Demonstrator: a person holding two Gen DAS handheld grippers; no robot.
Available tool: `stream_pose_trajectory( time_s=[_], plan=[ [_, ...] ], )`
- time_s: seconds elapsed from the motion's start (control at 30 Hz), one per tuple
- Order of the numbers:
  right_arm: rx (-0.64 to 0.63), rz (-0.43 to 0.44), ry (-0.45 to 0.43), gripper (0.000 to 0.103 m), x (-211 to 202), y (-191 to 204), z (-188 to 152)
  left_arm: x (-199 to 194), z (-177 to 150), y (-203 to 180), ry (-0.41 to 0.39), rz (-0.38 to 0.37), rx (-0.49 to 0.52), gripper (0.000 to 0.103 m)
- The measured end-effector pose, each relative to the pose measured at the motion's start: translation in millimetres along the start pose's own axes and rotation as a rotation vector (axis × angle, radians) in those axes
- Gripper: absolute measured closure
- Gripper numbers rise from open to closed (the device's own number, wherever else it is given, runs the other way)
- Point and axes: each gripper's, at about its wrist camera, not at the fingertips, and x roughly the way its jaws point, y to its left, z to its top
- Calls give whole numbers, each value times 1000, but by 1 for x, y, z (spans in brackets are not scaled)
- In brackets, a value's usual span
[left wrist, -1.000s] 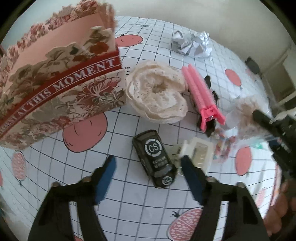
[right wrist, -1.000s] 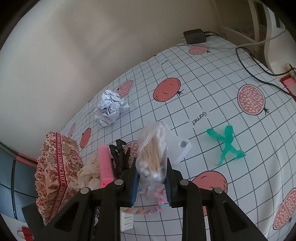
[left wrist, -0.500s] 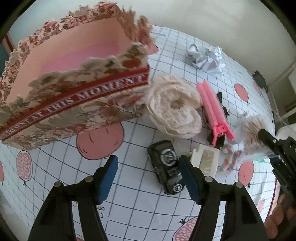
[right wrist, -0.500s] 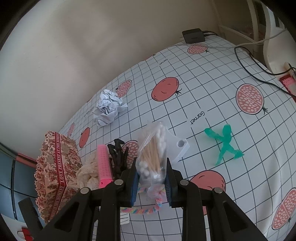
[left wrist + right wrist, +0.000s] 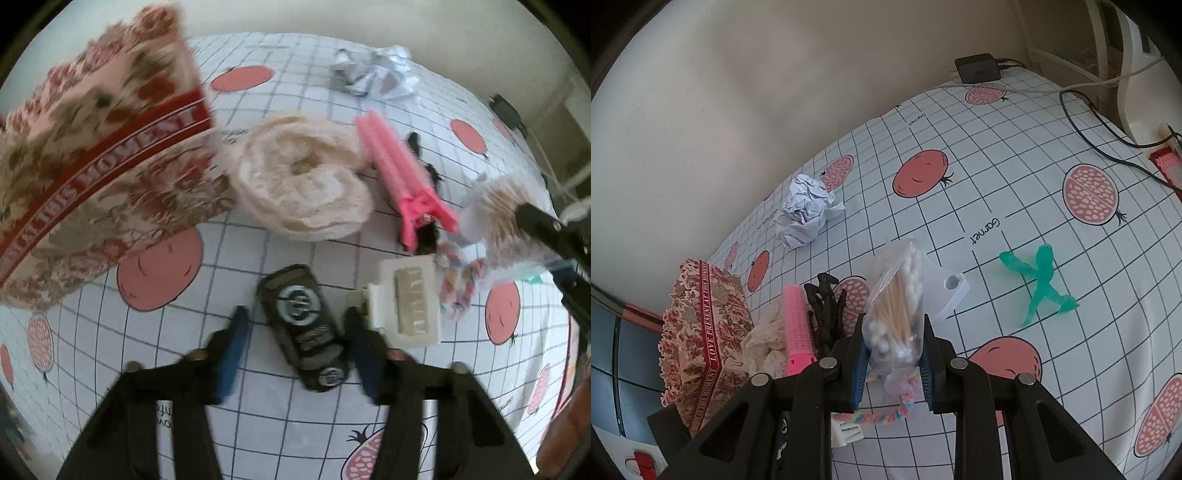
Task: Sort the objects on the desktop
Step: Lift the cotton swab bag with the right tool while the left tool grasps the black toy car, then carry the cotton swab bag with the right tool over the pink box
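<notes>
My left gripper [image 5: 295, 347] is open, its blue pads on either side of a black toy car [image 5: 303, 325] on the checked cloth. A floral box [image 5: 92, 177] stands at the left. My right gripper [image 5: 894, 365] is shut on a clear bag of cotton swabs [image 5: 897, 306], held above the cloth; the bag also shows at the right of the left wrist view [image 5: 498, 218]. A cream lace scrunchie [image 5: 303, 184], pink hair roller [image 5: 399, 177], white plastic case [image 5: 410, 302] and pastel braided band [image 5: 461, 284] lie beyond the car.
Crumpled paper [image 5: 807, 210] lies at the back. A green toy figure [image 5: 1039, 284] and a white wedge [image 5: 945, 295] lie right of the bag. A black claw clip [image 5: 827, 310] sits by the roller. A charger [image 5: 977, 68] and cables run along the far right edge.
My left gripper has moved forward and down, so its open pads now straddle the black car, and the view is blurred. The right gripper has stayed still with the swab bag.
</notes>
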Motion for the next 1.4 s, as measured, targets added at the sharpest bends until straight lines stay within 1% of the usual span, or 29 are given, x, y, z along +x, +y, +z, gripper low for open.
stream_pose_trajectory(
  time_s=[0.07, 0.33, 0.43, 0.67, 0.7, 0.73, 0.93, 1.03, 1.1, 1.4],
  plan=[
    [1, 1, 2, 77, 0, -1, 0, 0, -1, -5, -4, 12, 22, 62],
    [0, 3, 12, 77, 1, -2, 1, 3, -1, -5, -9, 0, 18, 64],
    [3, 6, 14, 77, 1, -3, 1, -7, -4, 6, -7, -18, 8, 66],
    [15, 29, 17, 77, -1, -3, 1, -10, 0, 16, 0, -73, -37, 66],
    [16, 34, 18, 77, -1, -3, 1, -21, -6, 24, -4, -78, -37, 66],
    [15, 35, 19, 77, -1, -3, 1, -23, -7, 25, -9, -81, -37, 66],
    [10, 55, 3, 77, -7, 1, 1, -29, -1, 25, -44, -113, -39, 66],
    [15, 82, -15, 77, -11, 3, 1, -34, 2, 26, -66, -132, -42, 66],
    [11, 103, -36, 77, -16, 7, 1, -32, 9, 20, -84, -146, -43, 66],
    [-31, 203, -151, 77, -37, 25, 1, -63, 19, 23, -227, -219, -34, 66]
  ],
)
